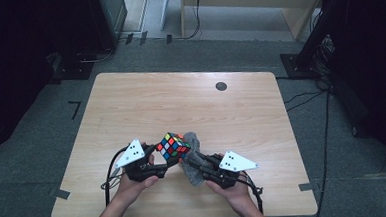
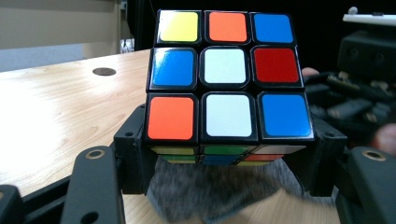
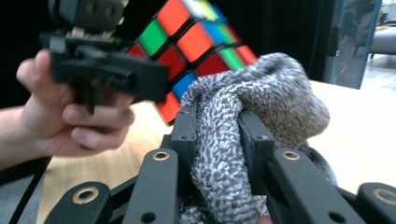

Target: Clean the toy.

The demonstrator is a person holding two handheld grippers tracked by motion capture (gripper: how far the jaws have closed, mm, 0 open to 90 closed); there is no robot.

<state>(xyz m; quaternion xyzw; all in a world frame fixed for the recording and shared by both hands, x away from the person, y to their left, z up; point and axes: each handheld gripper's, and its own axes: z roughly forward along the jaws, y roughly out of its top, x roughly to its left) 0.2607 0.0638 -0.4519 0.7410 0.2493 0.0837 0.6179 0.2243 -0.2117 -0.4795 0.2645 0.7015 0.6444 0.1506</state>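
Note:
A scrambled puzzle cube [image 1: 173, 145] hangs above the wooden table [image 1: 130, 101], gripped at its sides by my left gripper [image 1: 159, 155]. In the left gripper view the cube [image 2: 228, 77] fills the middle, its lower row clamped between the two black jaws. My right gripper [image 1: 194, 161] is shut on a grey knitted cloth [image 1: 193, 153], bunched and pressed against the cube's right side. In the right gripper view the cloth [image 3: 261, 98] bulges out above the jaws and touches the cube [image 3: 191, 42], with the left hand [image 3: 60, 121] beside it.
A small dark round disc [image 1: 221, 86] lies near the table's far edge. Cables [image 1: 327, 121] trail over the grey floor at the right, and dark equipment stands [image 1: 317, 37] flank the table.

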